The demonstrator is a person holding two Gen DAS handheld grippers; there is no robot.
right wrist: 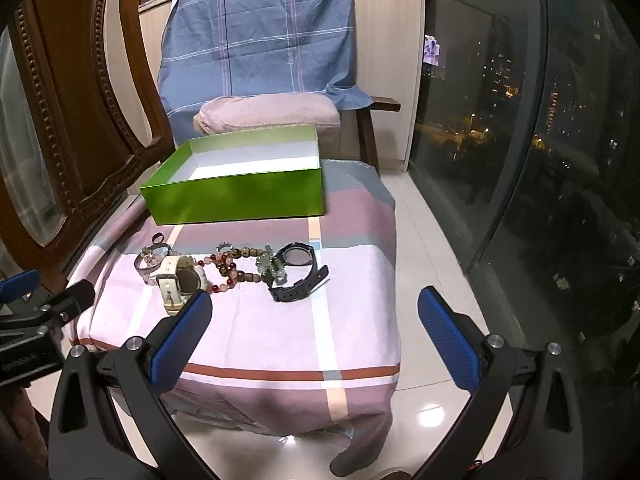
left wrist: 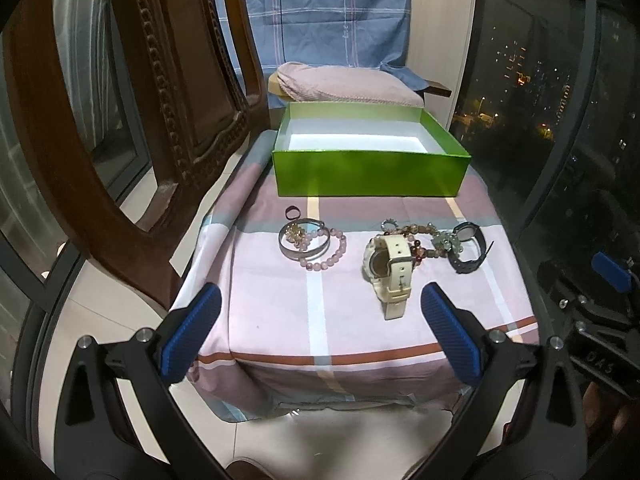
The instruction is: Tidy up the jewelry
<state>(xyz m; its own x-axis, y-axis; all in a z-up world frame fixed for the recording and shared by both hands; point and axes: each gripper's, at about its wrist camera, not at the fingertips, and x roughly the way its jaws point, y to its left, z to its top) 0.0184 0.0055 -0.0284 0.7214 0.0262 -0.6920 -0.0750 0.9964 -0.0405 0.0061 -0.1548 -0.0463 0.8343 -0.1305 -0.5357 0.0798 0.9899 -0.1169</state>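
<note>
Two watches (left wrist: 390, 268), one green box (left wrist: 370, 176)

The left tongs (left wrist: 320, 312) hang wide apart above the cloth-covered tabletop (left wrist: 280, 300), holding nothing. Ahead lie a cream watch (left wrist: 390, 270), a pink bead bracelet (left wrist: 328, 248) overlapping a silver bangle (left wrist: 300, 242), a black watch (left wrist: 468, 248), and behind them an open green box (left wrist: 370, 174)

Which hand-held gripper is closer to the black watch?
Right. The right hand-held gripper sits just in front of the black watch; the left hand-held gripper faces the cream watch, farther left.
</note>
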